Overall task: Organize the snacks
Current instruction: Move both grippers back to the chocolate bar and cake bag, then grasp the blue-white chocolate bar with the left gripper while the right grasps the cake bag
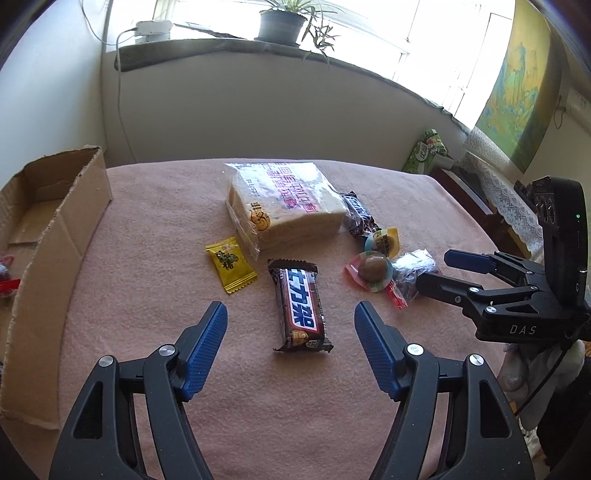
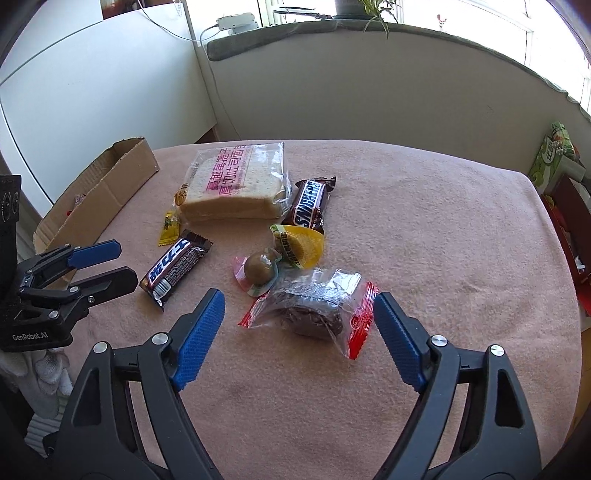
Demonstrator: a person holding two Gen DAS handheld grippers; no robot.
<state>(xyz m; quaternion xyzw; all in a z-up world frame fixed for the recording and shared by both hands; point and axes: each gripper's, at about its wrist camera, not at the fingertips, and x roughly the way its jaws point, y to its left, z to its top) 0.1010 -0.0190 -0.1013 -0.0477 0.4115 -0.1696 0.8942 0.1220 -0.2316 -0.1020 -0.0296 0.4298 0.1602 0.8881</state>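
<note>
Snacks lie on a pink cloth-covered table [image 1: 147, 229]. My left gripper [image 1: 291, 317] is open, its jaws on either side of the near end of a brown Snickers bar [image 1: 301, 304]; that bar also shows in the right wrist view [image 2: 176, 267]. My right gripper [image 2: 298, 308] is open around a clear red-edged packet with a dark cake [image 2: 314, 312]. Beyond lie a bag of sliced bread [image 1: 282, 201], a yellow candy [image 1: 231, 264], a second Snickers [image 2: 309, 201], a round brown sweet [image 2: 259, 272] and a yellow jelly cup [image 2: 299, 245].
An open cardboard box [image 1: 59, 221] stands at the table's left edge with some red-wrapped items inside. A green tissue box [image 1: 424, 151] sits beyond the far right corner. A windowsill with a potted plant [image 1: 282, 24] runs behind the table.
</note>
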